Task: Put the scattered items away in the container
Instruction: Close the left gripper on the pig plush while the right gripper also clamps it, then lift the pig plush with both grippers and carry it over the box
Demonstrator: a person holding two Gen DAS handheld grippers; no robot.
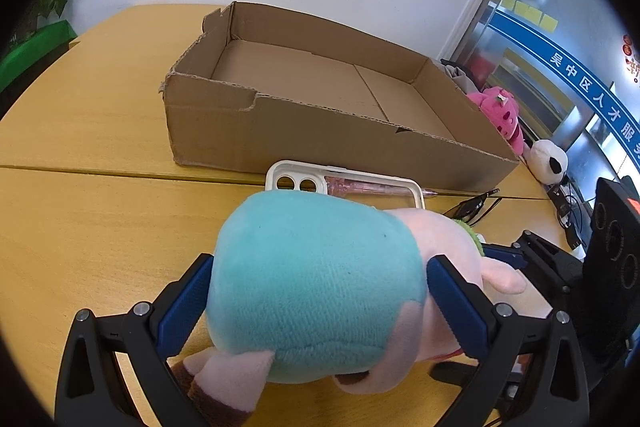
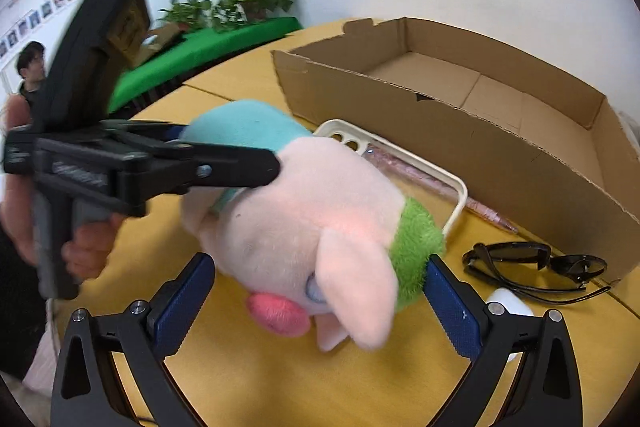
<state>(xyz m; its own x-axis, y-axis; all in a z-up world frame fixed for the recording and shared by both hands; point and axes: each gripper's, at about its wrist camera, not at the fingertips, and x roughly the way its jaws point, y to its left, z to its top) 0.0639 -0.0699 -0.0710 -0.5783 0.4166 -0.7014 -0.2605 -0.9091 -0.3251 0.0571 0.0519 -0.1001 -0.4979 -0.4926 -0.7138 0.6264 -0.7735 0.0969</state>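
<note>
Squeezing the turquoise body of a pink plush pig [image 1: 316,283], the left gripper [image 1: 320,291] is clamped on it above the yellow wooden table [image 1: 88,211]. The right gripper [image 2: 320,303] stands apart around its green-collared head. Beyond lie a cream phone case [image 1: 288,179] and the bare brown cardboard box [image 1: 304,131]. Only the right view shows black sunglasses [image 2: 532,267]; only the left, a pink plush toy [image 1: 500,107]

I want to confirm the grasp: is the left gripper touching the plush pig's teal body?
Touching. The left wrist view shows both blue pads of the left gripper pressed into the plush pig.
</note>
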